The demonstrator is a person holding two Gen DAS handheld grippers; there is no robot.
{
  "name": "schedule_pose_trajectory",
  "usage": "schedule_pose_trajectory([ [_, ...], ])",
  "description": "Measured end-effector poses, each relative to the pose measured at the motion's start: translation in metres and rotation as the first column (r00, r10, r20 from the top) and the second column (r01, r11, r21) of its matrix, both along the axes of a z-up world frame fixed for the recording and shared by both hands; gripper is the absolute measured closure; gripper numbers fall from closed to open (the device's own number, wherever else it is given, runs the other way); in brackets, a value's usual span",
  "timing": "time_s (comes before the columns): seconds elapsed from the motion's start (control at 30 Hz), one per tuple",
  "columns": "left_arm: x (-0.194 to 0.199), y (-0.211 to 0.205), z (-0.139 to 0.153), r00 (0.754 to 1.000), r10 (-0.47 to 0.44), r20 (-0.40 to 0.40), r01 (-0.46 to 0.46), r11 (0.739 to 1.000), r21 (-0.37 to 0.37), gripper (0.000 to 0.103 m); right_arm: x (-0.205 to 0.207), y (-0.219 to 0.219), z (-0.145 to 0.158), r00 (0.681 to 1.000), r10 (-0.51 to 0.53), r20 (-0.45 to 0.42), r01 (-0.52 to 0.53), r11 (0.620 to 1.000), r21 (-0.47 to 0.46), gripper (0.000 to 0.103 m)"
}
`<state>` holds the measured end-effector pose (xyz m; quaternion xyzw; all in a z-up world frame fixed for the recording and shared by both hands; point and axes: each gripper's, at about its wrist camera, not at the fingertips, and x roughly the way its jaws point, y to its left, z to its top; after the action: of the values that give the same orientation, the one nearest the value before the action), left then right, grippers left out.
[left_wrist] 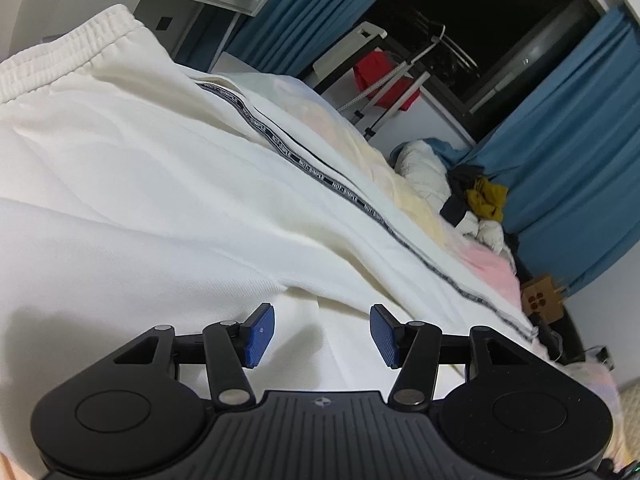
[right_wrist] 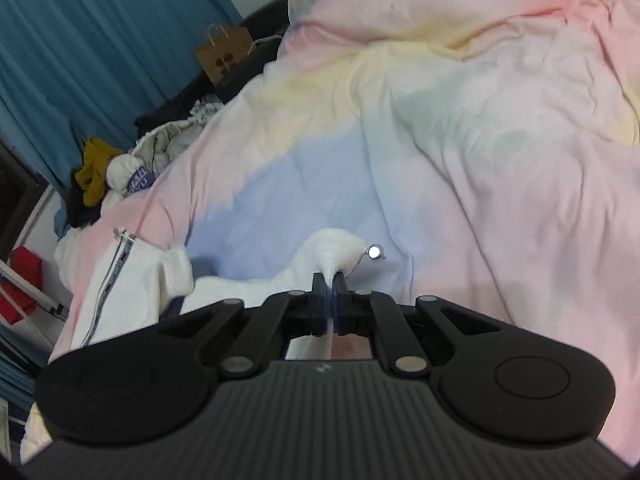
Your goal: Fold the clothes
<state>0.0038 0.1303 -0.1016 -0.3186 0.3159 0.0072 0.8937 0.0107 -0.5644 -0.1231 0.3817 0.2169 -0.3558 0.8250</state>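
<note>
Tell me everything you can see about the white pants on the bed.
The white pants look like soft knit cotton, with a gathered elastic waistband and a dark lettered side stripe. They lie spread, lightly creased, on the pastel duvet. The right tongs are shut on a bunched ribbed cuff; the left tongs hover open above the fabric.

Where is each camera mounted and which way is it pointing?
Left wrist: sits on the left hand-held gripper, looking forward between its open blue pads along the white trousers toward the blue curtains; no hand shows.
Right wrist: sits on the right hand-held gripper, shut on a white cuff, looking across the pastel duvet; no hand shows.
Shared: white trousers, duvet, curtains, paper bag, yellow garment.
</note>
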Motion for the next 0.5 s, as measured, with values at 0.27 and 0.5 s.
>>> schedule_pose_trajectory([
  [0.27,-0.006,0.012,0.002,0.998,0.037,-0.057,-0.039,0.999,-0.02,0.045,0.003,0.007,0.003,1.0,0.019,-0.005,-0.019,0.999,-0.03,0.097],
  [0.5,-0.043,0.068,0.039,0.989,0.127,-0.07,-0.131,0.99,-0.055,0.039,0.005,0.012,0.005,0.999,0.035,-0.009,-0.036,0.998,-0.055,0.097],
])
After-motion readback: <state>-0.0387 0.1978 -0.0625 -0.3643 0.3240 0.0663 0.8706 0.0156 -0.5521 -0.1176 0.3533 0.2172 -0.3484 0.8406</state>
